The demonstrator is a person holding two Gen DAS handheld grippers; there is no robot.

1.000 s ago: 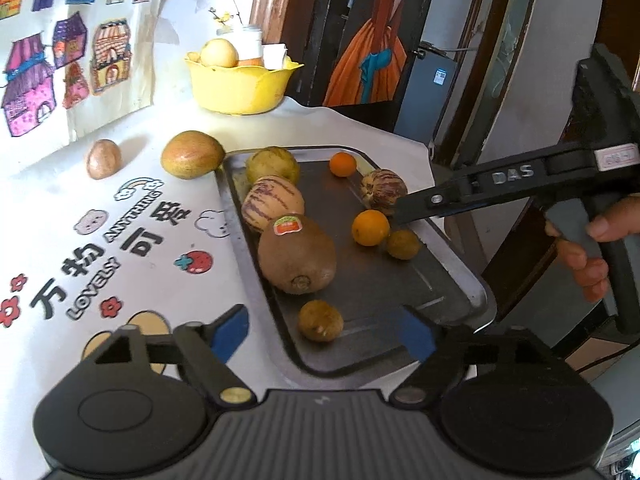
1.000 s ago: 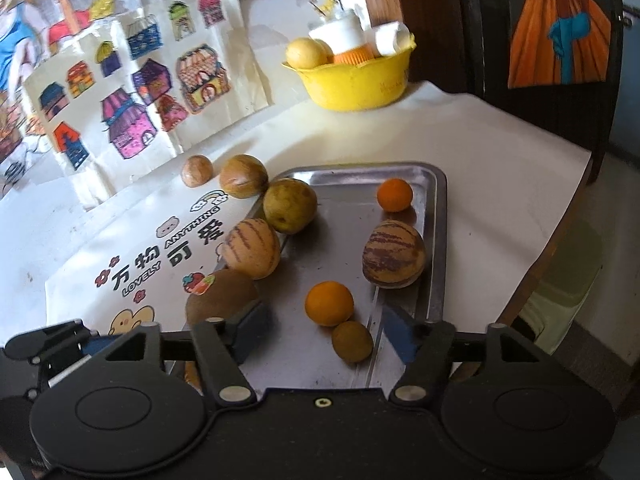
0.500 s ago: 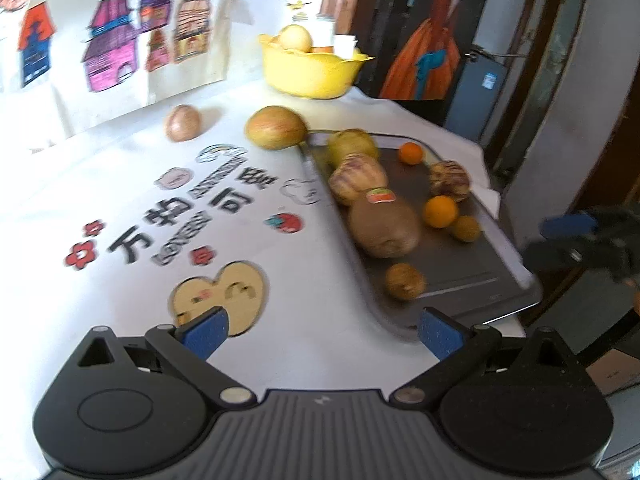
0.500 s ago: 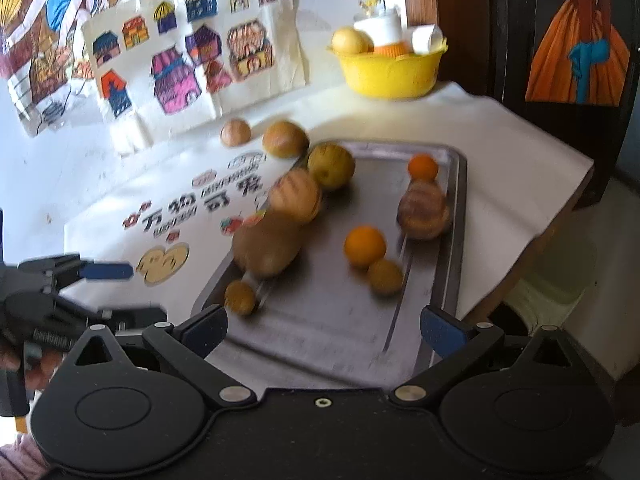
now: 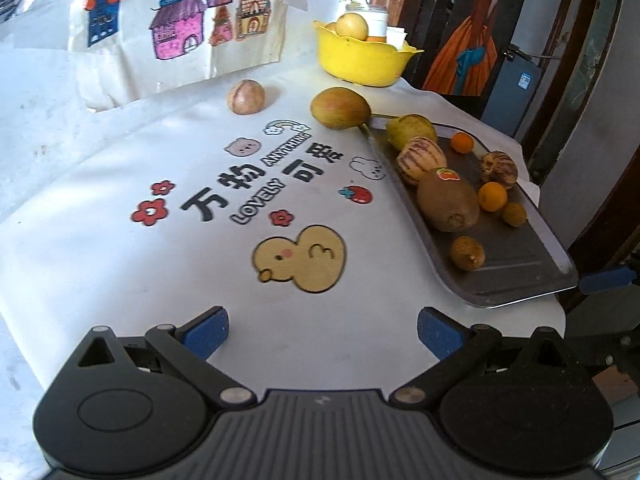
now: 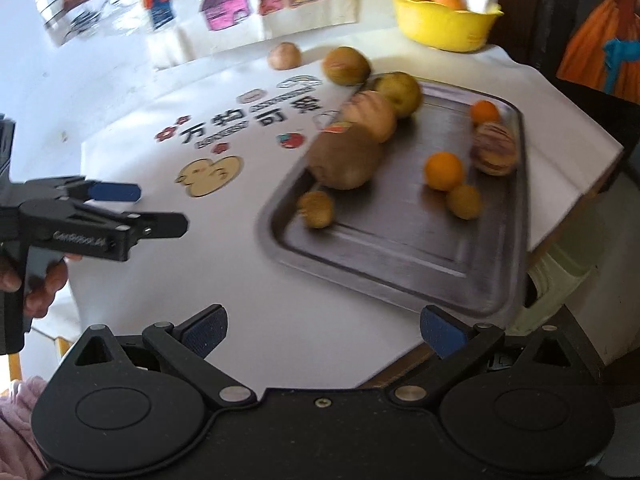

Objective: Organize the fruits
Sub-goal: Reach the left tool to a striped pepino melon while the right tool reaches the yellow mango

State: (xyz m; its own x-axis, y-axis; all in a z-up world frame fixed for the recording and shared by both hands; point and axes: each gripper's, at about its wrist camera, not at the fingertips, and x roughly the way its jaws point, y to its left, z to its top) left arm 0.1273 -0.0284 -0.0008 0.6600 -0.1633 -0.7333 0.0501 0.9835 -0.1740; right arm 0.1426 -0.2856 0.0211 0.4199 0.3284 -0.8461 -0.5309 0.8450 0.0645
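Note:
A metal tray holds several fruits: a big kiwi, a striped melon, a pear, two oranges, a dark striped fruit and two small brown ones. A mango-like fruit and a small round brown fruit lie on the cloth left of the tray. My left gripper is open over the printed cloth. My right gripper is open before the tray's near edge. Both hold nothing.
A yellow bowl with fruit and cups stands at the back. Drawings of houses hang on the wall behind. The table edge drops off right of the tray. A hand grips the left tool's handle.
Both grippers have drawn back from the tray toward the table's near edge, the left one swinging left over the cloth. Both pairs of jaws have spread wider. No fruit has moved.

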